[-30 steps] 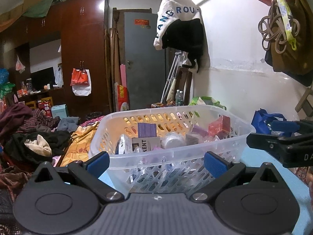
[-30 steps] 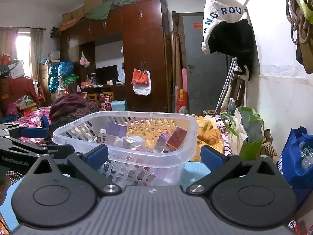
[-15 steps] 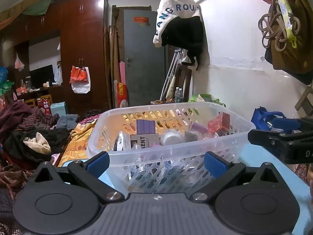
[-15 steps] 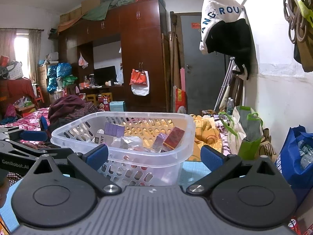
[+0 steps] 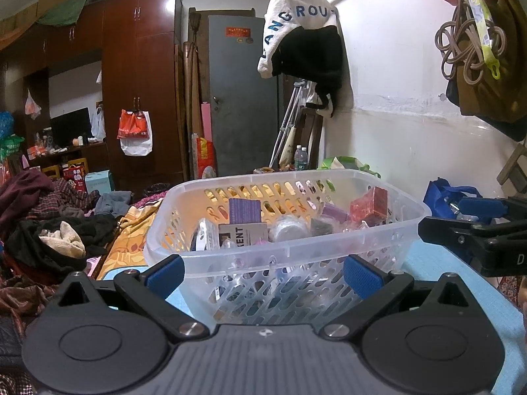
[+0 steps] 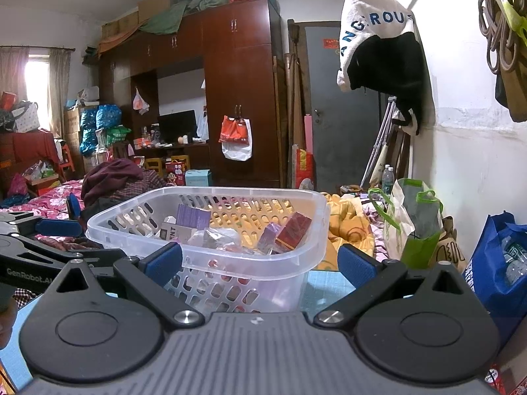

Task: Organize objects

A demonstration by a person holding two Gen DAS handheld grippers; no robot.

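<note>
A clear plastic basket (image 5: 296, 247) (image 6: 263, 268) stands on a light blue table top (image 5: 438, 263). Inside lie several small packs: a purple box (image 5: 244, 210), a grey box marked KENT (image 5: 243, 234), a red box (image 5: 369, 201) (image 6: 293, 230) and wrapped bits. My left gripper (image 5: 263, 272) is open, low in front of the basket's near wall, with nothing between its blue pads. My right gripper (image 6: 259, 263) is open too, facing the basket's right corner. Each gripper shows in the other's view, the right one (image 5: 474, 230) and the left one (image 6: 42, 240).
Piles of clothes (image 5: 49, 230) and an orange blanket (image 6: 349, 227) lie beyond the table. A blue bag (image 6: 500, 263) and a green-handled bag (image 6: 415, 223) stand at the right by the white wall. A dark wardrobe (image 5: 138, 82) and a grey door (image 5: 243, 98) are far behind.
Both views have drifted slightly, and the basket sits a little lower and nearer in the frames. Both grippers stay open and hold nothing.
</note>
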